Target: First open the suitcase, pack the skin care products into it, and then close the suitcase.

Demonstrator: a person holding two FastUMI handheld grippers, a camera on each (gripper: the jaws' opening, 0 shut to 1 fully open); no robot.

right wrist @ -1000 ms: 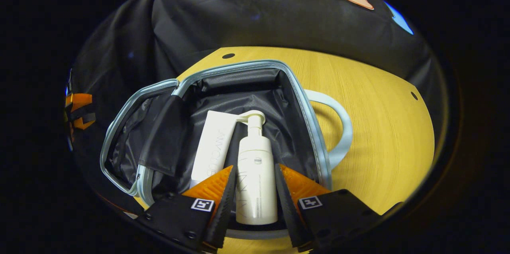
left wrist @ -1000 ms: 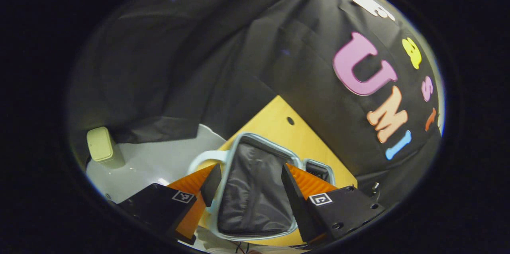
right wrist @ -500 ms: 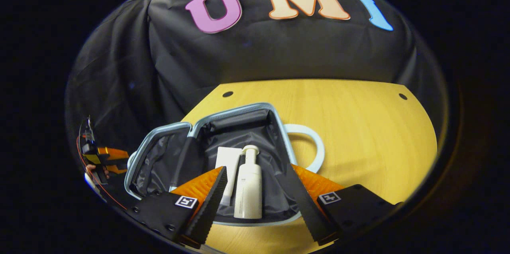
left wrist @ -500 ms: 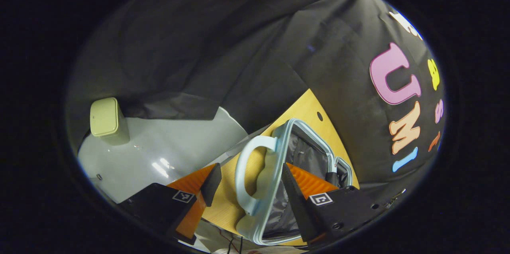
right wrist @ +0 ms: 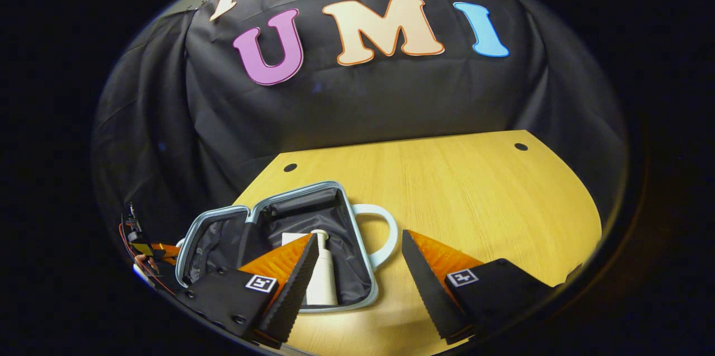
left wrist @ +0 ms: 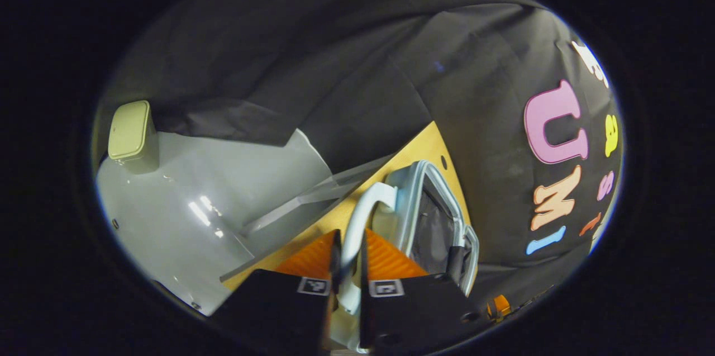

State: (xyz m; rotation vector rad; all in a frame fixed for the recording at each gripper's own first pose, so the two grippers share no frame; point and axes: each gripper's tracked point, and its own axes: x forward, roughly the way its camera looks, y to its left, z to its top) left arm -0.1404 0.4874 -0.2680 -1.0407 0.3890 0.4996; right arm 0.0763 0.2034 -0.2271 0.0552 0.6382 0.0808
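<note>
Left gripper (left wrist: 347,255) is pinching the suitcase handle (left wrist: 363,216) tight — right gripper (right wrist: 360,266) is hanging wide open, gripping nothing.

My left gripper (left wrist: 349,244), wide open over the lining 1 second ago, now pinches the suitcase handle (left wrist: 366,213). My right gripper (right wrist: 357,278) has pulled back and up from the pump bottle (right wrist: 323,280), fingers spread wider, the suitcase (right wrist: 279,244) sliding toward 7 o'clock.
</note>
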